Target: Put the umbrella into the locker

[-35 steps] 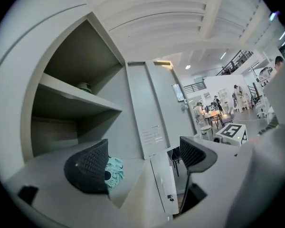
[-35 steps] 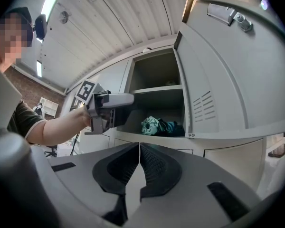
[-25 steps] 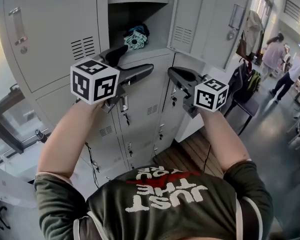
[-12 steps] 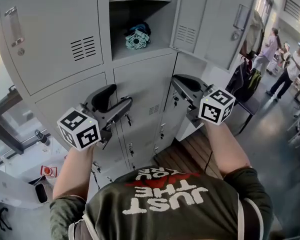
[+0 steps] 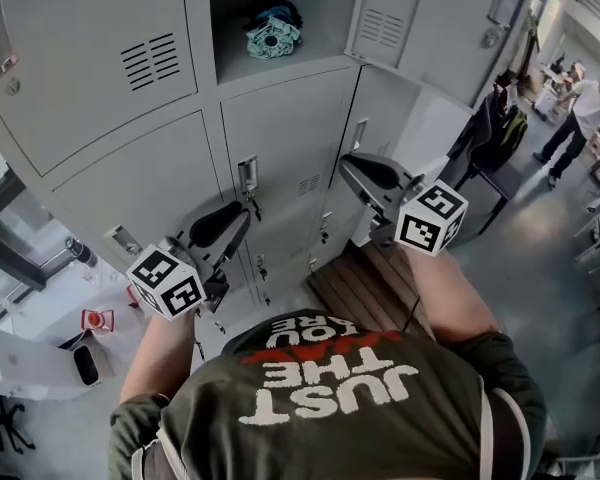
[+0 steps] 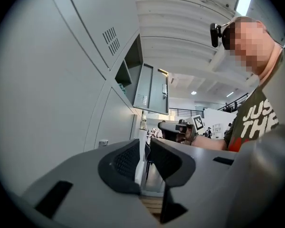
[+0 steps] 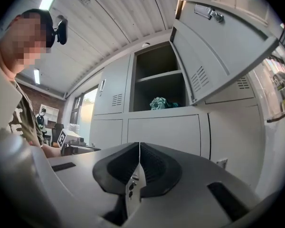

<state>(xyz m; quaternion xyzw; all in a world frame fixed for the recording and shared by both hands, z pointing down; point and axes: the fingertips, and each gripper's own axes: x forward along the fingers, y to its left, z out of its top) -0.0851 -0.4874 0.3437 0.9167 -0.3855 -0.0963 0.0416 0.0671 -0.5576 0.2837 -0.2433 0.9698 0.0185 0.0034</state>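
The teal folded umbrella (image 5: 273, 36) is seen already lying in the open locker (image 5: 330, 13), top centre, with only its door (image 5: 430, 18) left unclosed. The left gripper (image 5: 235, 226) is shown with empty jaws just closing, narrowly parted. The right gripper (image 5: 352, 168) is shown with its jaws pressed together, empty.

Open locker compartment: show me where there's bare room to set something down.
The folded umbrella takes the middle-left of the compartment floor. Bare floor lies between it and the side with the open door, plus a strip along the front edge. Above the inner shelf it looks empty, though its top surface is hidden.
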